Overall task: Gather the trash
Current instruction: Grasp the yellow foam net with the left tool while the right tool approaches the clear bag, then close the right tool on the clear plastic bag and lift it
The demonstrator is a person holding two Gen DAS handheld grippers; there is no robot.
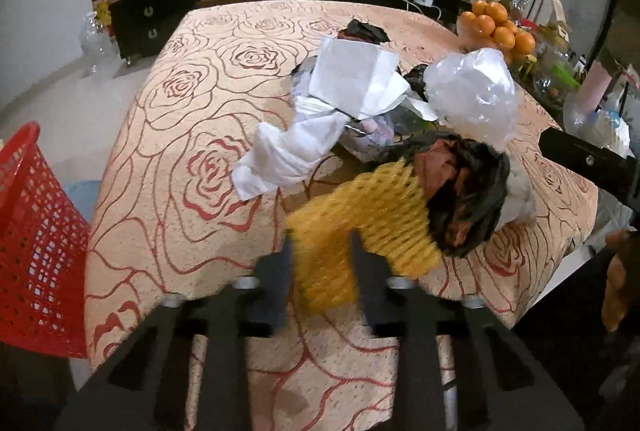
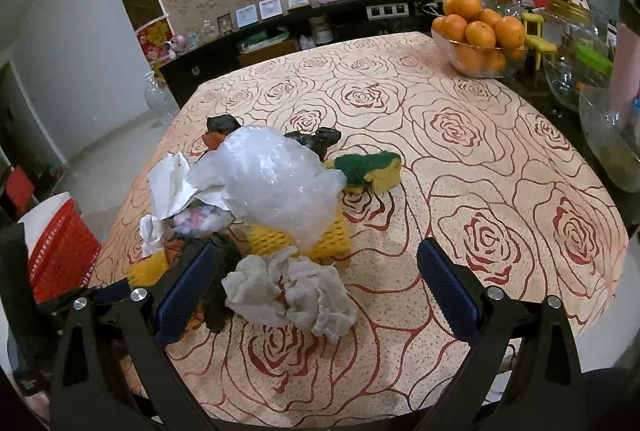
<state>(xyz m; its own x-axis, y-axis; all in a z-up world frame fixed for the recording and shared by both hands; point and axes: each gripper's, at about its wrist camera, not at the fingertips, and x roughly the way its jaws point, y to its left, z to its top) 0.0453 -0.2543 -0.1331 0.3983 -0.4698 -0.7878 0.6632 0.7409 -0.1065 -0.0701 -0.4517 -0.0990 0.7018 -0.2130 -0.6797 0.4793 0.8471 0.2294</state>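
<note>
Left gripper (image 1: 320,263) clamps the net (image 1: 360,223); lift clear, swing to the basket (image 1: 36,243) at nine o'clock. Right gripper (image 2: 316,291) gapes.

Bare tablecloth (image 2: 500,167) lay open ahead-right of the right gripper's fingers (image 2: 448,287); crumpled tissue (image 2: 288,295) sat between them, trash pile (image 2: 264,183) blocking beyond.

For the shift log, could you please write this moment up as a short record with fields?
surface: table with rose-patterned cloth
left gripper: shut on yellow foam net
right gripper: open, around crumpled tissue
trash pile: clear plastic bag, white paper, black bag
bin: red basket beside the table
not trash: bowl of oranges
</note>
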